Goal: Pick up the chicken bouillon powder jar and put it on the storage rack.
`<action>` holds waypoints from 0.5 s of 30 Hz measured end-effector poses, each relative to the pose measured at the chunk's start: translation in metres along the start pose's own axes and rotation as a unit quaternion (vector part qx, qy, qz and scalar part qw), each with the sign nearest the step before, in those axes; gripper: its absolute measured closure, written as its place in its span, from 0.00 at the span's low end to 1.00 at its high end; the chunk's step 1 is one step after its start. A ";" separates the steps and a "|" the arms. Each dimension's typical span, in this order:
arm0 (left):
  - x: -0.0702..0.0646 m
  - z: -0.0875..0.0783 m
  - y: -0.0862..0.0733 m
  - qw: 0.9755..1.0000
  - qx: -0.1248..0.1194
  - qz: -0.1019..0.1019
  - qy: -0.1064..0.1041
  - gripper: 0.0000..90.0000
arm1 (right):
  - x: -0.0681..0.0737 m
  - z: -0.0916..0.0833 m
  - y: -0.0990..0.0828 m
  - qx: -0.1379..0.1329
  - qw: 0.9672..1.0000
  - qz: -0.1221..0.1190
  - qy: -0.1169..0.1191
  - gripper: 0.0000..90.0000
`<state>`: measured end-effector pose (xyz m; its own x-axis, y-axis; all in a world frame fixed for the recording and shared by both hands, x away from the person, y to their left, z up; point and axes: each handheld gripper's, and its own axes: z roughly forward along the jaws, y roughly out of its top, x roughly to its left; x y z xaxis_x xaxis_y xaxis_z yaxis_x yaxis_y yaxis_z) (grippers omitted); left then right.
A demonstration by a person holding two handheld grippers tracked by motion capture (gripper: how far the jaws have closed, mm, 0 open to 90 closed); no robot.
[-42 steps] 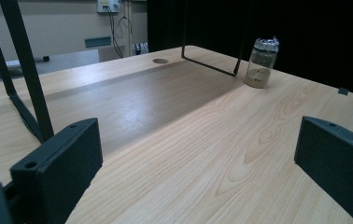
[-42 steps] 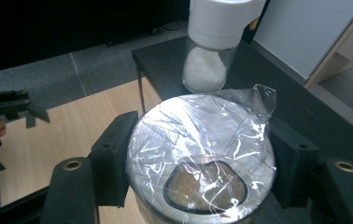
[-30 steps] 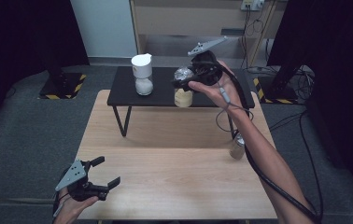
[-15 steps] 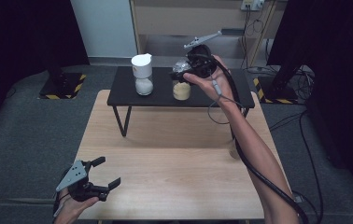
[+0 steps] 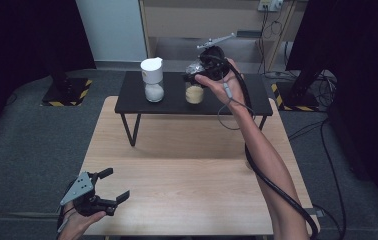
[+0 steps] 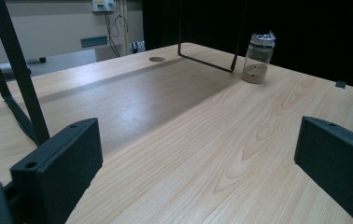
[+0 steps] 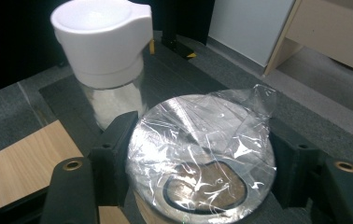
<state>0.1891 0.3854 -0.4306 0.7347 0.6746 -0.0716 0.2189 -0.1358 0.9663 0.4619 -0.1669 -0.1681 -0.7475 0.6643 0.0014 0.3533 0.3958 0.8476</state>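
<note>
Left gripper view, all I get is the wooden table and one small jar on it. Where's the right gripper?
Observer: The right gripper is over the black shelf, shut on the plastic-wrapped lid of a jar of tan powder.
Operator: Anything beside that jar?
Observer: A white-capped jar of white grains, to its left in the high view.
Operator: Where's my gripper on the table?
Observer: The left gripper is at the wooden table's near left corner.
</note>
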 end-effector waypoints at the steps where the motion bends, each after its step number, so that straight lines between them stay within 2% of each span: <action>1: 0.000 0.000 0.000 1.000 0.000 0.000 0.000 0.00 | -0.001 0.001 -0.001 0.000 1.000 0.002 0.000 0.39; 15: 0.001 0.001 0.000 1.000 0.001 0.000 -0.003 0.00 | -0.005 0.016 -0.003 0.007 1.000 0.014 -0.007 0.39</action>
<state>0.1900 0.3857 -0.4312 0.7390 0.6696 -0.0740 0.2201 -0.1361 0.9659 0.4734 -0.1607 -0.1787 -0.7295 0.6837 0.0174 0.3821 0.3863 0.8395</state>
